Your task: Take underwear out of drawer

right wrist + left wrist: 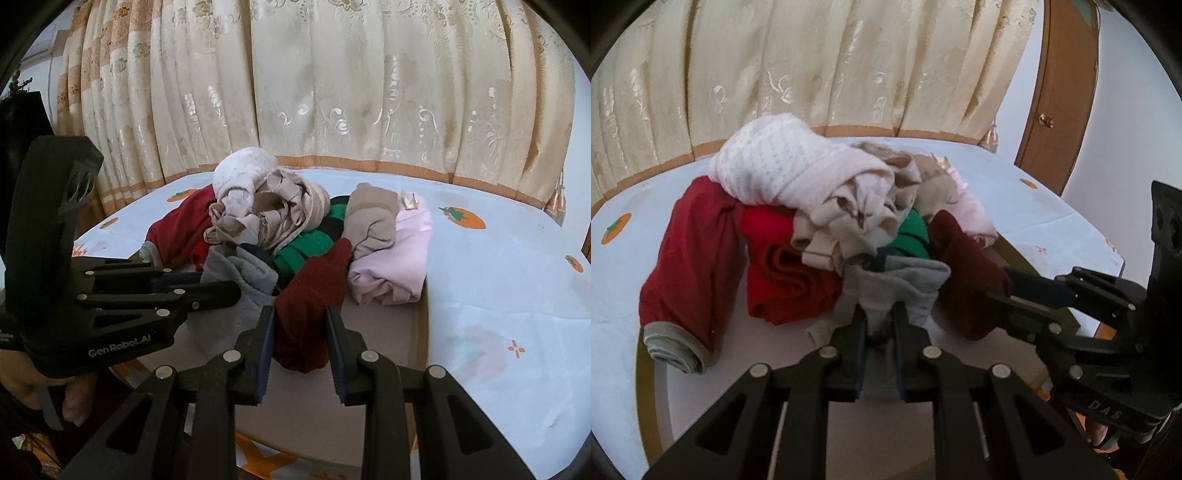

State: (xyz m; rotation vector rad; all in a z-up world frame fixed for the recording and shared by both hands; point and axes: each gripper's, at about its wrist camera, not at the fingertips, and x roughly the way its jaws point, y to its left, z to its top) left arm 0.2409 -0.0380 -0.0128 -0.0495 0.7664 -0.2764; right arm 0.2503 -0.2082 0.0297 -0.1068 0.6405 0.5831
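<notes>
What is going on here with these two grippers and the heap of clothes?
A person holds a gripper in each hand over a pile of underwear on a cloth-covered surface. The left gripper is closed on a grey garment at the front of the pile. The right gripper is closed on a dark red garment beside it. Both pieces still touch the heap.

On the side of your left gripper [221, 291], as the right wrist view shows it, you can read "Gen Robot_AI" in pale letters along the black body, just above your hand [55, 391]. On your right gripper [997, 295], seen in the left wrist view, raised letters on the black housing near its lower edge read roughly "DAS"; they are dark on dark, so you cannot be sure of them.
</notes>
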